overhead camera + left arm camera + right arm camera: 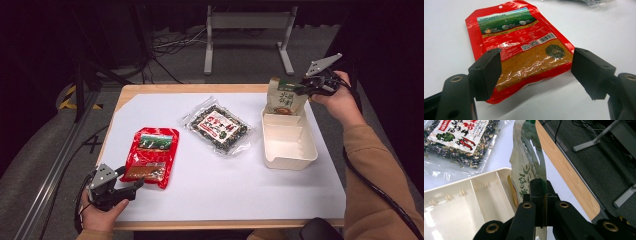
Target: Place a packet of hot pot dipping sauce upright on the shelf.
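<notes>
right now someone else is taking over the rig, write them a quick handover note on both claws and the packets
Right claw: shut on the edge of the green-and-tan pouch, holding it upright over the far, narrow compartment of the cream tray.
Left claw: open, jaws on either side of the near end of the red packet, not yet closed on it.
The red packet lies flat on the white mat at the left. The clear packet of dried greens lies in the middle, untouched.
Done: nothing lies in the tray yet.
Left, probably: lower and release the pouch, then grip the red packet and move it, then the clear packet.
</notes>
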The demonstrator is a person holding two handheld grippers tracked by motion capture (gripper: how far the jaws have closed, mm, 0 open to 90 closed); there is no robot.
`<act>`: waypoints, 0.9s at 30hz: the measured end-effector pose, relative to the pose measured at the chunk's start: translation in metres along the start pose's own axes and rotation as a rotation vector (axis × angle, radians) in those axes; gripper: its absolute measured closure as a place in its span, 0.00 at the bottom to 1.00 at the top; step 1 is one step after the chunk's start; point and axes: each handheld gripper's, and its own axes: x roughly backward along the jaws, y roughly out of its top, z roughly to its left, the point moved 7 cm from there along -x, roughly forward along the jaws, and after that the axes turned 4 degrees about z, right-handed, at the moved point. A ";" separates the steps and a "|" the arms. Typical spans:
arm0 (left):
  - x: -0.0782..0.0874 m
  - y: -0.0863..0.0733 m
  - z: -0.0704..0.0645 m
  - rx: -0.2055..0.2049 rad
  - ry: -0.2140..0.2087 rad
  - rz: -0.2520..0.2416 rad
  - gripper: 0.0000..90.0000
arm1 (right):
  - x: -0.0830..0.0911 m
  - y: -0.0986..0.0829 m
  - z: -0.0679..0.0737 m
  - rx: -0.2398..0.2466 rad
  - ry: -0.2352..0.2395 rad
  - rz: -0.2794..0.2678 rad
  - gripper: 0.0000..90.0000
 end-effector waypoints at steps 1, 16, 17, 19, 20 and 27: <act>0.000 0.000 0.000 0.000 -0.001 0.000 0.28 | -0.001 -0.001 0.001 -0.001 0.004 0.001 0.99; -0.001 0.001 -0.001 0.001 -0.005 0.003 0.28 | -0.013 -0.002 0.009 0.007 0.021 0.028 0.98; -0.001 0.001 -0.001 0.004 -0.007 0.002 0.28 | -0.014 -0.002 0.009 0.005 0.020 0.028 0.97; -0.001 0.001 0.000 0.003 -0.008 0.002 0.28 | -0.014 -0.002 0.009 -0.004 0.017 0.028 0.95; -0.001 0.001 0.000 0.003 -0.008 0.002 0.28 | -0.014 -0.002 0.008 -0.006 0.017 0.028 0.94; -0.003 0.002 -0.001 0.001 -0.012 0.002 0.28 | -0.011 -0.002 0.006 -0.018 -0.019 0.012 0.78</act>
